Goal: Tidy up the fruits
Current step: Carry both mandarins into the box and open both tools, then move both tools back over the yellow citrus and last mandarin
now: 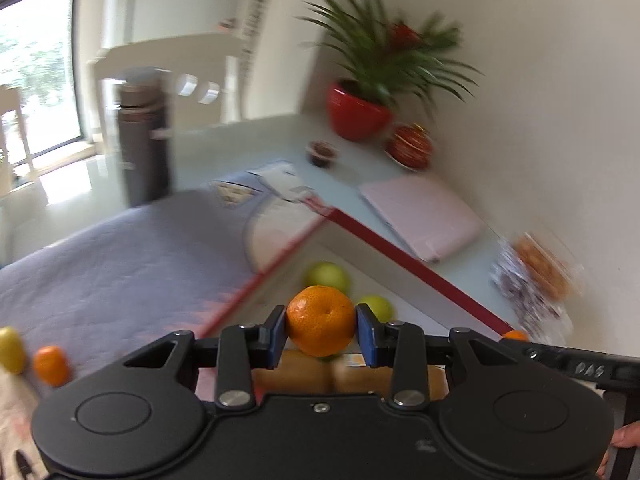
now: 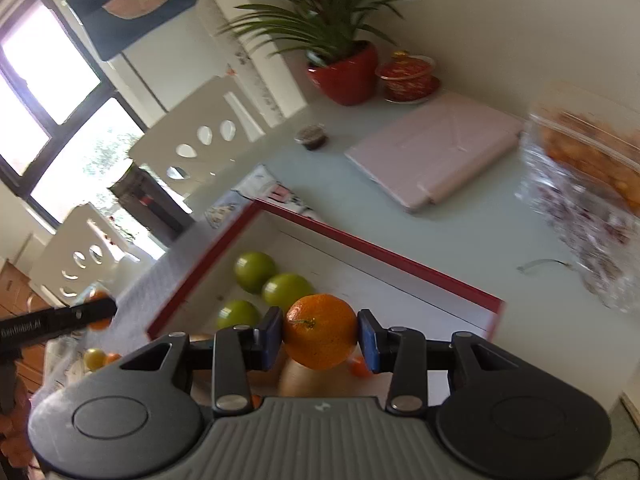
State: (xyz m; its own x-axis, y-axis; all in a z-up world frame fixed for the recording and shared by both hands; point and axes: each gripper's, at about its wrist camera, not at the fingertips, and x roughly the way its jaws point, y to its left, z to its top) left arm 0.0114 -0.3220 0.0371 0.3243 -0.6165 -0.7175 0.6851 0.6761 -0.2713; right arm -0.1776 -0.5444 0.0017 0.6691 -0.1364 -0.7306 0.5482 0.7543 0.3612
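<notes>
Each clamping its own mandarin, the left gripper (image 1: 321, 333) with one mandarin (image 1: 321, 321) and the right gripper (image 2: 320, 334) with another mandarin (image 2: 320, 332) hang above the red-rimmed box (image 2: 394, 259), green apples (image 2: 286, 290) lying just beyond their fingertips near its far left corner

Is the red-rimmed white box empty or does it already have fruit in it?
Not empty: three round green fruits lie inside the red-rimmed white box.

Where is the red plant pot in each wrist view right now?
Left wrist: the red plant pot sits upper centre-right, at the table's far end by the wall.
Right wrist: the red plant pot sits top centre, beside the red lidded bowl.
Shared landmark: the pink folder lying on the table.
</notes>
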